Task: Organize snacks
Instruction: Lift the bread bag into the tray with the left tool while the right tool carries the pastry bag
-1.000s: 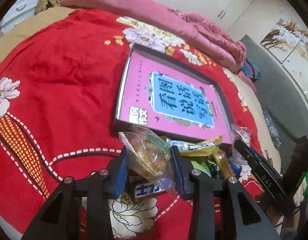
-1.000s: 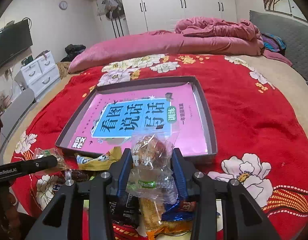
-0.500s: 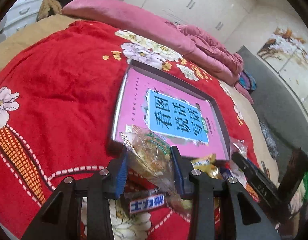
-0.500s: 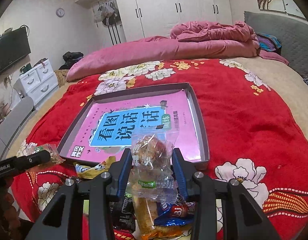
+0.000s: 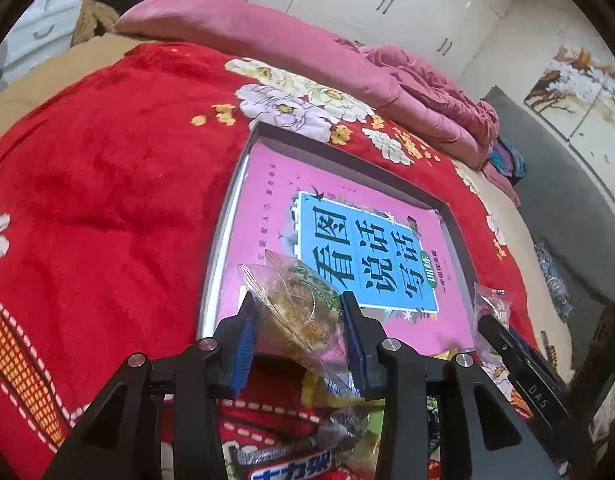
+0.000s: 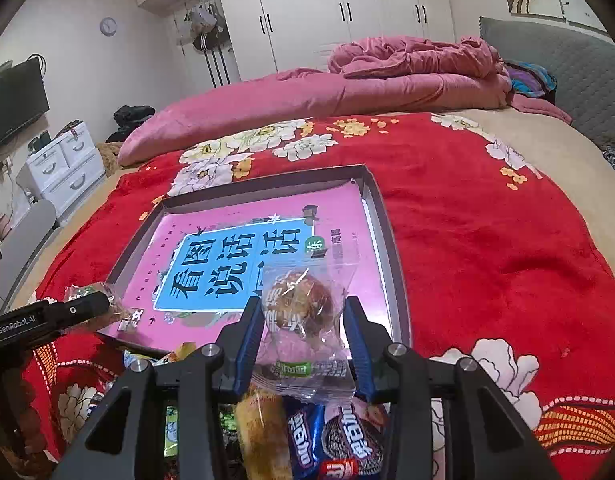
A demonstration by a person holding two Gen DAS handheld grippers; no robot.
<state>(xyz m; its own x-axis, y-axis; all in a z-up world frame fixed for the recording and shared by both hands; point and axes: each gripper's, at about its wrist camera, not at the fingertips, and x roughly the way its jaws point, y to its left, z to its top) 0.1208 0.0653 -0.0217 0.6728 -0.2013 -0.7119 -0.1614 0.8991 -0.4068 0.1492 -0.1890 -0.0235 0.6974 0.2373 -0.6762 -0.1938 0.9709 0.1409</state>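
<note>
Both grippers clamped on snacks: left gripper [image 5: 297, 332] jaws narrow, pinching a clear-wrapped golden pastry [image 5: 303, 304]; right gripper [image 6: 303, 332] nearly closed on a clear-wrapped brown bun [image 6: 301, 302]. Both hang over the near edge of the shallow tray [image 6: 389, 248], w/ pink book [image 6: 243, 256] lining it, at 12 o'clock from each tool. Risk, imo: slick crinkly film could slip from the pads, or a squeeze crushes the soft cake; dropping short lands it on the loose snack pile [image 6: 327, 436] at 6 o'clock. Surface: soft red floral blanket [image 6: 487, 240] on a bed; pink duvet, white wardrobes at 12.
</note>
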